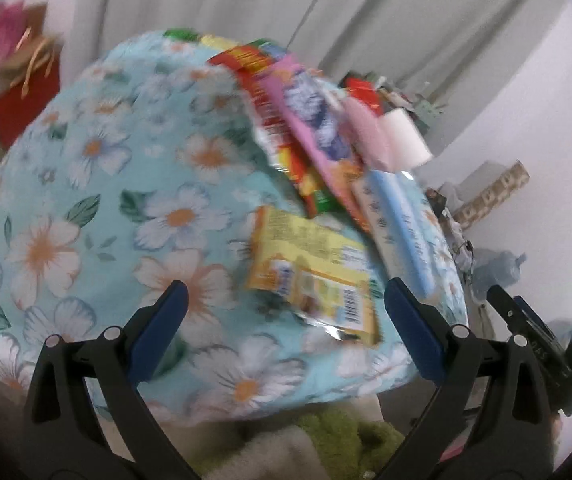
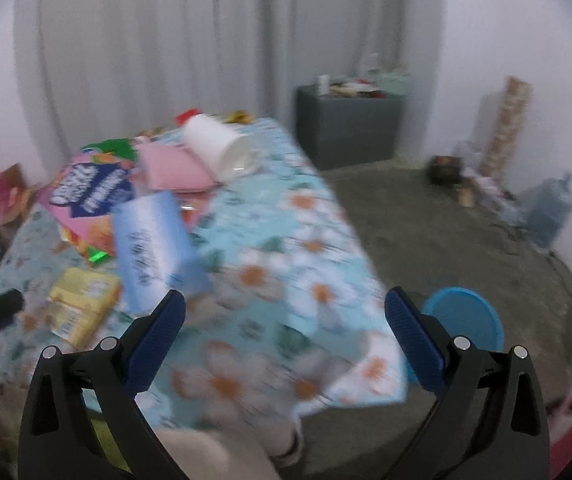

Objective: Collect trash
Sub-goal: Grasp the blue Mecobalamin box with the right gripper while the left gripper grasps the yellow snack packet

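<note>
Trash lies on the floral cloth (image 1: pixel 97 208): yellow wrapper (image 1: pixel 318 276) at 12 o'clock between my left gripper's (image 1: pixel 286 320) wide-open, empty jaws. Blue box (image 2: pixel 153 248), pink packet (image 2: pixel 89 196) and white cup (image 2: pixel 221 146) sit at 11 from my right gripper (image 2: pixel 286 320), also wide open, empty. Blue bin (image 2: pixel 464 320) on floor at 2.

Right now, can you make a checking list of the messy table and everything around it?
Surface: table under a floral cloth.
Job's things: yellow packet, blue box, pink packet, pink pouch, white cup tipped over.
Clutter: wrappers piled at the far end.
Grippers: left gripper open; right gripper open; both empty.
Cables: nothing seen.
Surroundings: blue bin on the floor, grey cabinet, water jug, curtain.
</note>
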Demonstrator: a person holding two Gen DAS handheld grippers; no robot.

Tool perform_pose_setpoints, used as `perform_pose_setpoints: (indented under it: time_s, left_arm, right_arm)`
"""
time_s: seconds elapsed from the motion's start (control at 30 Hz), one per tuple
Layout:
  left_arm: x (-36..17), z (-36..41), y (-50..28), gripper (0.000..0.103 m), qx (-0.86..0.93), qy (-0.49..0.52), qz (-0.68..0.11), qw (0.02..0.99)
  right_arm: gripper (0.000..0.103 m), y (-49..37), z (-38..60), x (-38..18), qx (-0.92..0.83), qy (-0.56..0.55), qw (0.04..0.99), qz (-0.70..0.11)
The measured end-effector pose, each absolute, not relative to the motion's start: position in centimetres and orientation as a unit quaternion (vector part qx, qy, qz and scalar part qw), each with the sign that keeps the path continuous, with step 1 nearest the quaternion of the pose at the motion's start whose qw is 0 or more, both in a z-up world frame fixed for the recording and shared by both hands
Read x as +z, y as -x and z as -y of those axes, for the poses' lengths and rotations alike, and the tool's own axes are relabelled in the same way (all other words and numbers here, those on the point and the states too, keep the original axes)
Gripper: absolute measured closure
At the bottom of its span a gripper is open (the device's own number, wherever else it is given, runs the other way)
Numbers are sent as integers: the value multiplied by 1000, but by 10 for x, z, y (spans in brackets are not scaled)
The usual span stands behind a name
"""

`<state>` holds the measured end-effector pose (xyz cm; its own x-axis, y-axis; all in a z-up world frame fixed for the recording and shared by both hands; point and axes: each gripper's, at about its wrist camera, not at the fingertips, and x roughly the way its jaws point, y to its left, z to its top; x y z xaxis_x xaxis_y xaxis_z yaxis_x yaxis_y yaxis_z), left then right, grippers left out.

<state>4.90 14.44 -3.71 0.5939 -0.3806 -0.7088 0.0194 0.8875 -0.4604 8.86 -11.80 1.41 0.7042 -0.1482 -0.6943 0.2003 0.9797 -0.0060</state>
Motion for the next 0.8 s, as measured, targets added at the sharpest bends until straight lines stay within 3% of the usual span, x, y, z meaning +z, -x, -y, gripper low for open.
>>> perform_pose_setpoints:
  time_s: [0.43, 0.47, 0.53, 0.63, 0.8]
  left_arm:
    - [-48, -157, -73, 9, -182, 168, -442, 862]
    - [-51, -155, -73, 12, -185, 169, -445, 859]
    - [-56, -152, -76, 29, -194, 175, -454, 852]
    - [-62, -152, -81, 42, -196, 182, -464, 845]
    - [-68, -151, -87, 56, -202, 188, -474, 836]
  right_arm:
    - [6, -192, 69, -25, 73, -24, 873, -481]
    - [6, -196, 68, -28, 79, -25, 869, -488]
    - [6, -203, 69, -35, 87, -29, 859, -504]
    - [7, -211, 69, -39, 103, -37, 847, -520]
    - [9, -216, 66, -39, 125, -41, 837, -532]
